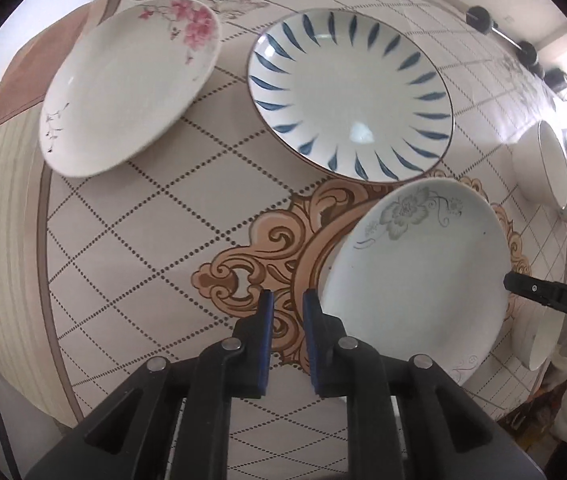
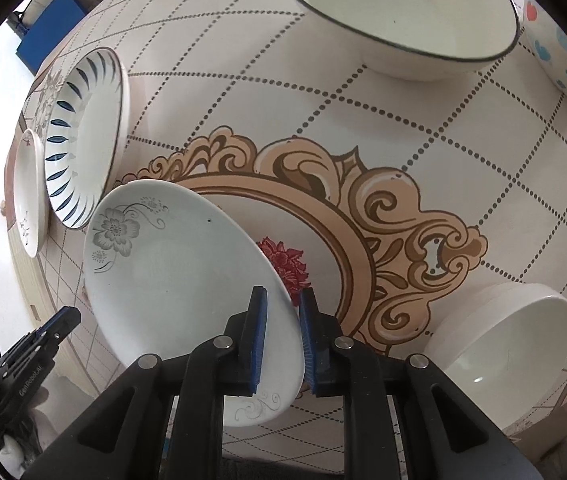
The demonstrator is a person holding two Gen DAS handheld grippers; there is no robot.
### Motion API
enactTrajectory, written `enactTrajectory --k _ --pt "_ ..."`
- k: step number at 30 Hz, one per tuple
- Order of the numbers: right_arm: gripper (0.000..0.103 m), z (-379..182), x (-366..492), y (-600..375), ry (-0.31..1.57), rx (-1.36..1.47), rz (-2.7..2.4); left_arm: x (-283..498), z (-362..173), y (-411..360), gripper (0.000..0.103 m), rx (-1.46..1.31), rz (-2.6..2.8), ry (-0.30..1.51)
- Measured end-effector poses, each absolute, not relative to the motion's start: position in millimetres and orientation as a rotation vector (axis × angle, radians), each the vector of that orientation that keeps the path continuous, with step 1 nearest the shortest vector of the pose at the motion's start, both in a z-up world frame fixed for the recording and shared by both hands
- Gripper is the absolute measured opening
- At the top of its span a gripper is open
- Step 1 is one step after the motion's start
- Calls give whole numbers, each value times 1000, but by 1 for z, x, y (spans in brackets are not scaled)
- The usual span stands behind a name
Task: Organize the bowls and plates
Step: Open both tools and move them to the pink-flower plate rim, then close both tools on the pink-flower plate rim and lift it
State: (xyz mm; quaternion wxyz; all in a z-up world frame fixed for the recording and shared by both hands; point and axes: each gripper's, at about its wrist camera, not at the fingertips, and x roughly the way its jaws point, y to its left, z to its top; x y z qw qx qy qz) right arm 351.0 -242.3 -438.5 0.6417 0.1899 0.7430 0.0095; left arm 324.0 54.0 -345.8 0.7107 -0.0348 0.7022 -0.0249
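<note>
A white plate with a grey flower [image 2: 187, 280] is held tilted above the table. My right gripper [image 2: 282, 312] is shut on its rim, one finger on each side. The same plate shows in the left wrist view [image 1: 415, 276], with the right gripper's finger at its right edge. My left gripper [image 1: 287, 304] is empty, its jaws a narrow gap apart, just left of that plate. A blue-striped plate [image 1: 351, 96] and a pink-flower plate [image 1: 131, 84] lie further back.
A dark-rimmed white bowl [image 2: 403, 20] and a dotted bowl [image 2: 563, 56] sit at the far side. A plain white bowl [image 2: 507, 336] sits near right. The patterned tablecloth [image 1: 143, 240] covers the table. My left gripper appears in the right wrist view [image 2: 43, 336].
</note>
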Motion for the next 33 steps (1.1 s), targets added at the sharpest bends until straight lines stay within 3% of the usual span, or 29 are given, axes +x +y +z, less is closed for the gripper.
enactTrajectory --k 2,5,7,8,10,16,23,27,33 --pt "47 -422 355 -239 1666 402 38 330 -325 82 25 -114 -22 1509" --pt "61 -392 369 -221 1606 347 83 345 -313 118 43 -130 36 1431" --pt "71 -372 386 -199 1567 338 139 356 -310 130 67 -130 74 1378" --pt "83 -363 395 -185 1532 346 173 369 -325 124 69 -133 90 1350" --pt "94 -345 416 -154 1452 379 248 385 -324 153 69 -119 139 1318" --pt "95 -334 496 -33 1379 271 367 430 -343 256 69 -199 198 1353" --pt "92 -387 574 54 1492 159 433 463 -396 313 66 -350 164 1464" --pt "87 -422 600 72 1577 152 477 469 -422 319 48 -397 128 1518" --pt "73 -460 617 88 1674 169 532 471 -431 312 38 -385 87 1507"
